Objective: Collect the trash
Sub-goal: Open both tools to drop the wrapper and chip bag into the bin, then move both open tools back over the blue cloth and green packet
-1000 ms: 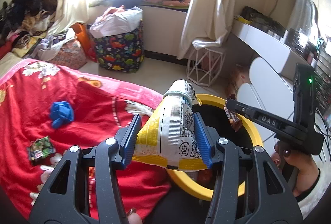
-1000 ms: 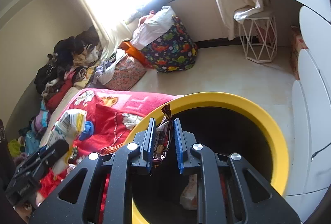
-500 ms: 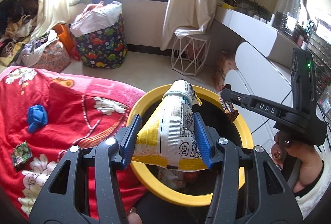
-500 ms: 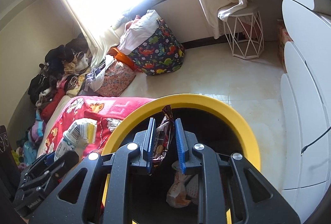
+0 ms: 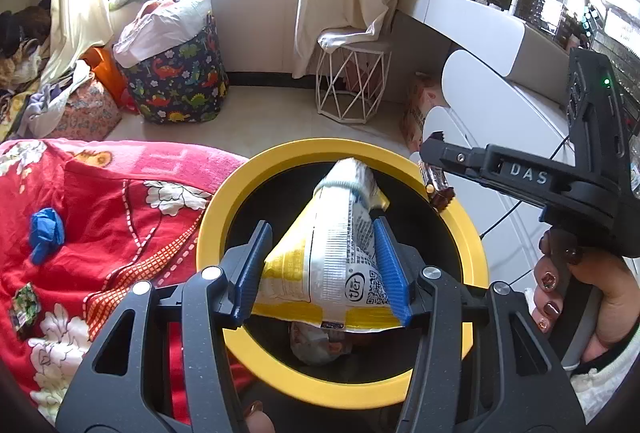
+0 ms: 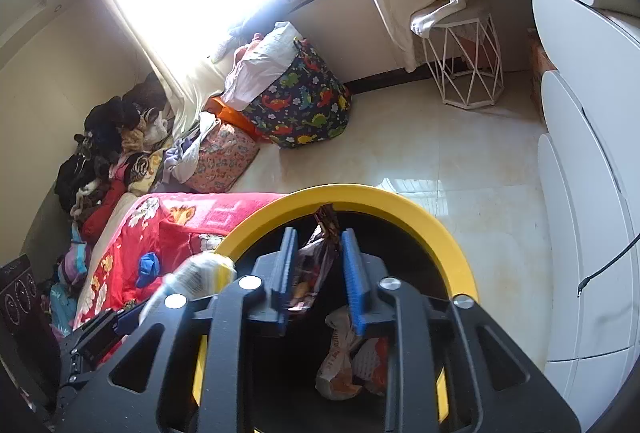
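Observation:
My left gripper (image 5: 322,269) is shut on a yellow and white snack bag (image 5: 336,253) and holds it over the mouth of a black bin with a yellow rim (image 5: 256,353). My right gripper (image 6: 318,273) has its jaws spread; a dark brown wrapper (image 6: 314,257) sits between them, leaning on the left pad, over the same bin (image 6: 404,201). The right gripper also shows in the left wrist view (image 5: 436,165) with the wrapper (image 5: 438,189) hanging below it. Crumpled wrappers (image 6: 348,361) lie inside the bin. A blue scrap (image 5: 46,233) and a green packet (image 5: 25,303) lie on the red blanket (image 5: 100,201).
A dinosaur-print hamper (image 5: 176,85) and a white wire stool (image 5: 352,85) stand on the tiled floor by the window. White rounded drawers (image 6: 588,161) line the right side. Piled clothes (image 6: 108,153) lie at the far left.
Both grippers have moved from the bed side to over the bin opening. The right jaws have spread apart, so the wrapper sits loose between them. The left grip is unchanged.

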### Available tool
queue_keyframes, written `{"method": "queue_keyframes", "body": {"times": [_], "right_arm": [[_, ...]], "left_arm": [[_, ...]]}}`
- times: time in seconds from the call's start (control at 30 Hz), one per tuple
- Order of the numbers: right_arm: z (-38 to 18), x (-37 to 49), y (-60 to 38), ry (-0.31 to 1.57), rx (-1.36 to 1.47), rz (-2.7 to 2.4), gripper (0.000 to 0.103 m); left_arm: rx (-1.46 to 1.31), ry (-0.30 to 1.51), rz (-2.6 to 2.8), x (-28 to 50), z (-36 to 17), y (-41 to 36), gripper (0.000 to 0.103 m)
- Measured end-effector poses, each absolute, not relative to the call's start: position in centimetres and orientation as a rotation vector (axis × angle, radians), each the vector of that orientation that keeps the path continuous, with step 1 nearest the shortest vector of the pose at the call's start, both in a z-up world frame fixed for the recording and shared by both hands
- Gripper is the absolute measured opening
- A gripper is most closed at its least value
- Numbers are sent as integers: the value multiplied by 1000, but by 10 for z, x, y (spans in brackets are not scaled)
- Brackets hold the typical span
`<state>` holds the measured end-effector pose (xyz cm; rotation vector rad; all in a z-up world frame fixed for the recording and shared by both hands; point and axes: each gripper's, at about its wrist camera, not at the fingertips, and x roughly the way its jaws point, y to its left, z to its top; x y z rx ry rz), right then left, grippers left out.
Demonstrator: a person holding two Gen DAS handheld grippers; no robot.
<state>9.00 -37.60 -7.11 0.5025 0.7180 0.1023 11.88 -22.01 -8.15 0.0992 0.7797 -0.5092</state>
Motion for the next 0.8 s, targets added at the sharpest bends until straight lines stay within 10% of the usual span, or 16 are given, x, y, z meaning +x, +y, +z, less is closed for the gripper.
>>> {"method": "queue_keyframes", "body": {"times": [0.27, 0.8], "right_arm": [[-73, 86, -385, 714, 534, 77, 49], [-62, 83, -376, 695, 490, 67, 66]], "left_arm": [[72, 755, -497, 120, -78, -217, 90], [4, 716, -437, 117, -63, -193, 92]]}}
